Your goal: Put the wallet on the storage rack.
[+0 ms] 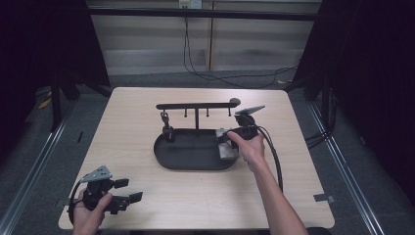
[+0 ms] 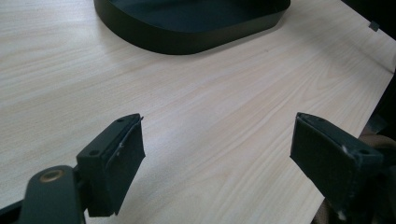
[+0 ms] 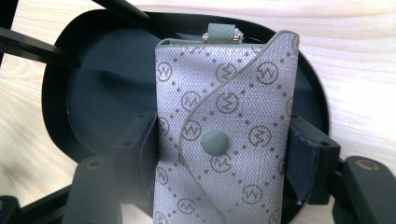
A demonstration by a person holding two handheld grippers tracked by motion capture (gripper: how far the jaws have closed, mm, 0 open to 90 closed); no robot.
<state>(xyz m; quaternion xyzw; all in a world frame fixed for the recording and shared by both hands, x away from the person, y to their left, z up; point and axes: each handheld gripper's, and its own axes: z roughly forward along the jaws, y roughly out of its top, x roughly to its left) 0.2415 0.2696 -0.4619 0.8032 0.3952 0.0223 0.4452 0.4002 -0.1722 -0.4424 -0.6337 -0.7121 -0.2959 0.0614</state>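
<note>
Right gripper clamps the grey monogram-print fabric snap pouch by its long edges over the black oval tray; it looks light, soft, crushable; left gripper gapes, empty.

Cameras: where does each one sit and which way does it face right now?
High view: above the near edge, facing forward and down on the pale wooden table; both forearms enter.
Left gripper view: rides the left tool, facing bare tabletop; jaws apart.
Right gripper view: rides the right tool, clamping the grey patterned pouch.
All share the black oval tray.
</note>
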